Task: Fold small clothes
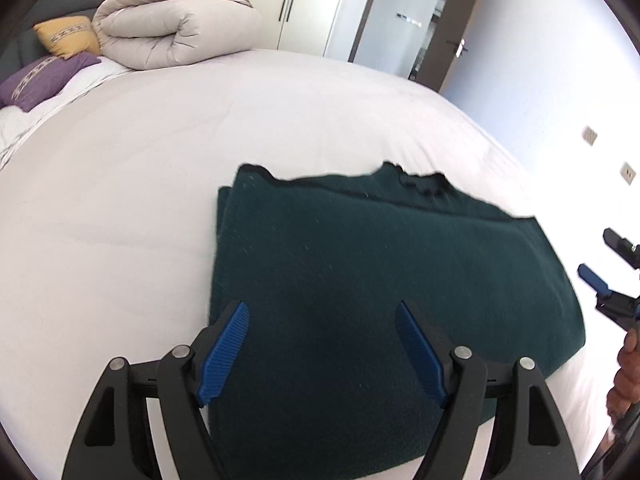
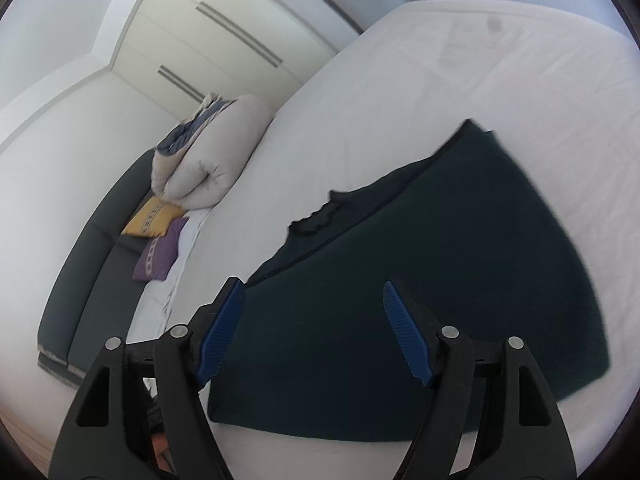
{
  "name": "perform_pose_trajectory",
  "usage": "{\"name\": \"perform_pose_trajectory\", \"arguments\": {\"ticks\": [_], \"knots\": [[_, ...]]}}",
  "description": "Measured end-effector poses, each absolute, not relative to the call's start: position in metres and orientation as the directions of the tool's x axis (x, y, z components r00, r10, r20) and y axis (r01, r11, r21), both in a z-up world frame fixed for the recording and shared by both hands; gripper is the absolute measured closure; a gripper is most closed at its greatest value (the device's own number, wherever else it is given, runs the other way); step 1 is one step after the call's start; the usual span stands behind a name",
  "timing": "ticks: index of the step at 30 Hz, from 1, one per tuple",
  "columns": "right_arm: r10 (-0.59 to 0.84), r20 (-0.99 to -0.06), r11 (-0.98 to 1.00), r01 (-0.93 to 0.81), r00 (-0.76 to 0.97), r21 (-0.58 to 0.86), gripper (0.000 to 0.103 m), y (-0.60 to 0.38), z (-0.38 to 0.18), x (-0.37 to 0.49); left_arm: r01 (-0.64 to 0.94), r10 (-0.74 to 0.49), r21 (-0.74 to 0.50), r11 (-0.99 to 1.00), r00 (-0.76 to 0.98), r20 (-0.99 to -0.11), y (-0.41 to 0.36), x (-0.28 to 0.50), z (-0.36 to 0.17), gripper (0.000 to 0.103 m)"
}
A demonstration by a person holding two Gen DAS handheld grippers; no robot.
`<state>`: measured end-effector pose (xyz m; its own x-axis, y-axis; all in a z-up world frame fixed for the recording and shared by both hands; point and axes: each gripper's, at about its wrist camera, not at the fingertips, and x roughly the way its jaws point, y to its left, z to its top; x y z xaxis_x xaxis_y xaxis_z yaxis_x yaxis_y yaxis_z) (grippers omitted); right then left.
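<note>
garment (image 1: 360, 280): dark green | sheet (image 1: 160, 168): white | pillows: yellow (image 1: 68, 36), purple (image 1: 40, 80), patterned bands | claw pads (image 1: 224, 354): blue

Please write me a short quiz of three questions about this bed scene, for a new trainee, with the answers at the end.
1. True or false: the left tongs are closed on the green garment.
2. Which cushion lies nearer to the rolled duvet? A) the yellow cushion B) the purple cushion
3. What is the state of the garment on the bed: spread out flat or folded?

Key:
1. False. Both the left tongs and the right tongs stand open, with nothing between the pads.
2. A
3. Folded: layered edges show along its far side.
</note>
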<state>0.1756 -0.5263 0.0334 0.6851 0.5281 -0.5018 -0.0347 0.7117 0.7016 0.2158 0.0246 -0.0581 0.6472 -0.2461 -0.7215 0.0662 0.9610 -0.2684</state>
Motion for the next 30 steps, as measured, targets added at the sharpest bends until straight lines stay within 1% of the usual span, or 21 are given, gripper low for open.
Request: {"name": "perform_pose_trajectory", "arguments": {"ticks": [2,4,6,8,10,12,13,15,17,18,19,20,21,23,26,29,30], "knots": [[0.592,-0.497,0.695,-0.09,0.634,0.713,0.031,-0.5,0.031,0.197,0.046,-0.256,-0.296,0.954,0.638,-0.727,0.038,0.23,-0.057,0.025],[0.625,-0.509,0.675,-0.082,0.592,0.733,0.031,-0.478,0.021,0.218,0.042,-0.268,-0.311,0.95,0.625,-0.733,0.044,0.244,-0.06,0.025],[0.68,-0.493,0.63,-0.09,0.542,0.771,0.031,-0.456,0.007,0.237,0.041,-0.268,-0.308,0.95,0.61,-0.746,0.045,0.255,-0.067,0.025],[0.694,-0.512,0.628,-0.079,0.506,0.774,0.031,-0.435,-0.004,0.253,0.051,-0.28,-0.31,0.949,0.585,-0.761,0.042,0.264,-0.077,0.025],[0.713,-0.543,0.641,-0.1,0.443,0.761,0.031,-0.412,-0.017,0.269,0.043,-0.261,-0.288,0.957,0.562,-0.785,0.039,0.268,-0.091,0.024],[0.668,-0.611,0.7,-0.082,0.425,0.709,0.034,-0.402,-0.035,0.283,0.035,-0.278,-0.312,0.95,0.554,-0.785,0.043,0.267,-0.102,0.024],[0.661,-0.615,0.708,-0.085,0.429,0.701,0.035,-0.403,-0.039,0.287,0.032,-0.284,-0.323,0.946,0.564,-0.775,0.046,0.264,-0.102,0.024],[0.661,-0.594,0.697,-0.082,0.458,0.712,0.039,-0.414,-0.045,0.292,0.025,-0.287,-0.332,0.943,0.566,-0.773,0.051,0.26,-0.101,0.024],[0.598,-0.606,0.722,-0.024,0.525,0.691,0.038,-0.433,-0.042,0.291,0.004,-0.277,-0.335,0.942,0.573,-0.771,0.06,0.255,-0.098,0.023],[0.556,-0.616,0.733,0.021,0.557,0.68,0.037,-0.445,-0.04,0.288,-0.01,-0.277,-0.346,0.938,0.577,-0.768,0.066,0.252,-0.096,0.019],[0.548,-0.607,0.72,0.045,0.575,0.692,0.037,-0.455,-0.037,0.284,-0.026,-0.285,-0.367,0.93,0.581,-0.762,0.074,0.248,-0.095,0.017],[0.562,-0.587,0.701,0.042,0.582,0.712,0.037,-0.463,-0.033,0.28,-0.043,-0.301,-0.398,0.917,0.582,-0.756,0.081,0.244,-0.095,0.011],[0.573,-0.573,0.693,0.025,0.586,0.72,0.037,-0.466,-0.029,0.275,-0.06,-0.325,-0.436,0.898,0.575,-0.75,0.089,0.24,-0.096,0.01],[0.595,-0.561,0.694,-0.018,0.575,0.719,0.037,-0.466,-0.022,0.266,-0.074,-0.394,-0.514,0.854,0.552,-0.735,0.099,0.235,-0.102,0.01],[0.651,-0.554,0.673,-0.058,0.518,0.737,0.037,-0.458,-0.024,0.257,-0.072,-0.463,-0.578,0.813,0.521,-0.716,0.104,0.234,-0.106,0.01],[0.69,-0.544,0.652,-0.083,0.478,0.754,0.037,-0.448,-0.027,0.252,-0.087,-0.578,-0.695,0.714,0.486,-0.655,0.11,0.244,-0.112,0.011],[0.703,-0.538,0.64,-0.086,0.465,0.763,0.037,-0.444,-0.029,0.253,-0.094,-0.607,-0.716,0.692,0.463,-0.646,0.11,0.25,-0.115,0.013]]}}
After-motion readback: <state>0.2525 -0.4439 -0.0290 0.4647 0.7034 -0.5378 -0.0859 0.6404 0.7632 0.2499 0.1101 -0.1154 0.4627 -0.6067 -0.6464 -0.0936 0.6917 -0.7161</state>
